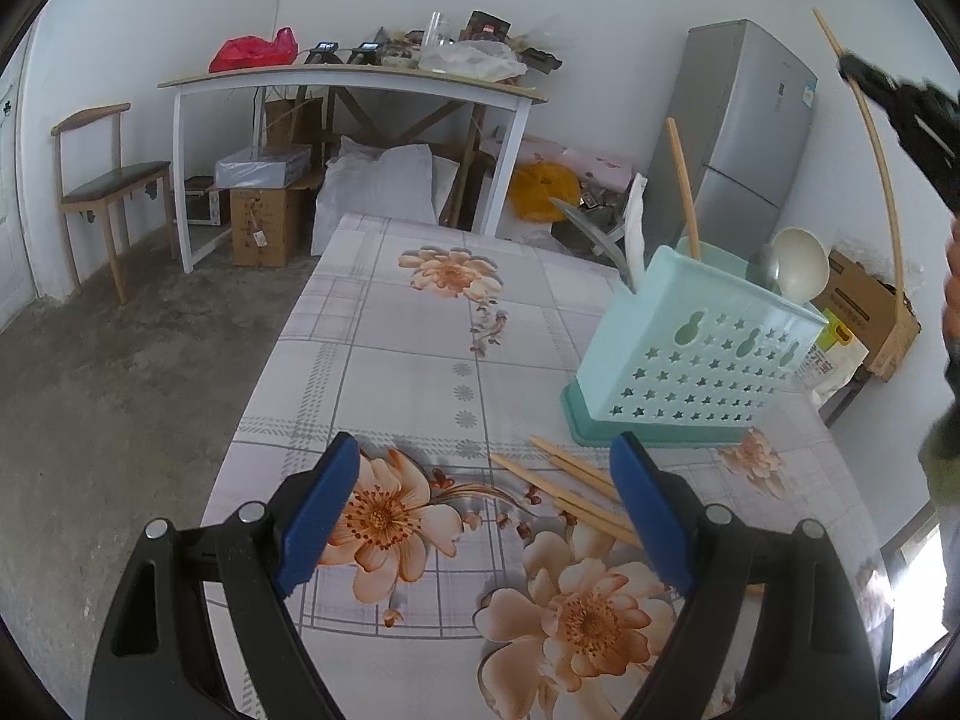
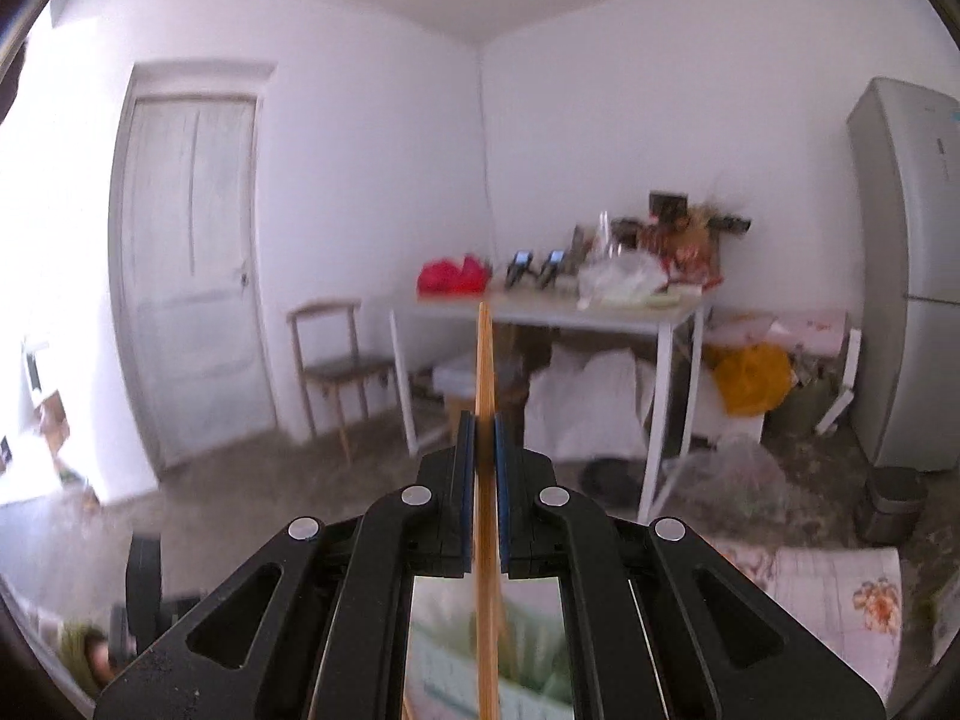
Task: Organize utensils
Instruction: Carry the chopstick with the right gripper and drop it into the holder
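A pale teal utensil holder [image 1: 690,354] with star cut-outs stands on the floral tablecloth at the right. A wooden chopstick [image 1: 684,192], a white ladle [image 1: 801,264], a metal spoon and a knife stick out of it. Several wooden chopsticks [image 1: 564,489] lie on the cloth in front of it. My left gripper [image 1: 483,516] hovers open over the cloth just short of them, holding nothing. My right gripper [image 2: 485,438] is shut on a long wooden chopstick [image 2: 483,360], raised high; in the left wrist view it shows at the upper right [image 1: 852,69] with the chopstick [image 1: 882,174] above the holder.
The table with the floral cloth [image 1: 420,360] ends at the far side above a concrete floor. Beyond stand a white side table [image 1: 354,81] piled with clutter, a wooden chair [image 1: 114,174], boxes and bags, and a grey fridge [image 1: 744,126] at right.
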Tool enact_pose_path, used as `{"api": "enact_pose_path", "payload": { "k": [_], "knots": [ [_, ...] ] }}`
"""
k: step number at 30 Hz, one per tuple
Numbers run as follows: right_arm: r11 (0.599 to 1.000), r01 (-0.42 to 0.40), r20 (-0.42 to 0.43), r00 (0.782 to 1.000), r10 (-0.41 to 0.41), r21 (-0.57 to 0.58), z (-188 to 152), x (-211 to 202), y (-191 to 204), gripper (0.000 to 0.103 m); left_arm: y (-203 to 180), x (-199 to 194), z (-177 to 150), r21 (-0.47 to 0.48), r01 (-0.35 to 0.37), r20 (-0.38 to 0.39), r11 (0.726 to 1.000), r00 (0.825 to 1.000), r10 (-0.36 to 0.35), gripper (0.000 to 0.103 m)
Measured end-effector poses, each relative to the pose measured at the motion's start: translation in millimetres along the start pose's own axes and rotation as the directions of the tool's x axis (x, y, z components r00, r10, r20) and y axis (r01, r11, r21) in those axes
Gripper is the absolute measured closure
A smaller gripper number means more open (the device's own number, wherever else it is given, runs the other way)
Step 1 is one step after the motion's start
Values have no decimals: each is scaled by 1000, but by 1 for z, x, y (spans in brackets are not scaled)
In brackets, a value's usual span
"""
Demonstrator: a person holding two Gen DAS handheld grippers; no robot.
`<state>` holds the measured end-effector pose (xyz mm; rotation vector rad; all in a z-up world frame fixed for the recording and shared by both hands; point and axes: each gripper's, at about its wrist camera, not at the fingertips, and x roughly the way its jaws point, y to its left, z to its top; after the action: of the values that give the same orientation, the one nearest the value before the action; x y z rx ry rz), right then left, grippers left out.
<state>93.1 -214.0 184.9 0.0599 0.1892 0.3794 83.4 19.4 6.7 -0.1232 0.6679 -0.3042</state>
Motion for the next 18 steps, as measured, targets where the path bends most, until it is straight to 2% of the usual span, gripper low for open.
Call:
{"api": "enact_pose_path", "payload": {
  "k": [3, 8, 13, 18],
  "knots": [
    [999, 32, 68, 997, -33, 16, 10, 10, -3, 99, -1, -2, 1, 4, -3, 4, 1000, 1000, 3, 20],
    [994, 104, 130, 986, -106, 26, 7, 35, -10, 98, 0, -3, 1, 2, -10, 4, 1000, 1000, 10, 20],
    [985, 166, 108, 979, -170, 49, -7, 64, -24, 98, 3, -3, 2, 6, -27, 5, 1000, 1000, 27, 20],
    [977, 213, 31, 977, -213, 10, -36, 77, -25, 98, 13, -2, 0, -18, -46, -1, 999, 999, 46, 20]
  ]
}}
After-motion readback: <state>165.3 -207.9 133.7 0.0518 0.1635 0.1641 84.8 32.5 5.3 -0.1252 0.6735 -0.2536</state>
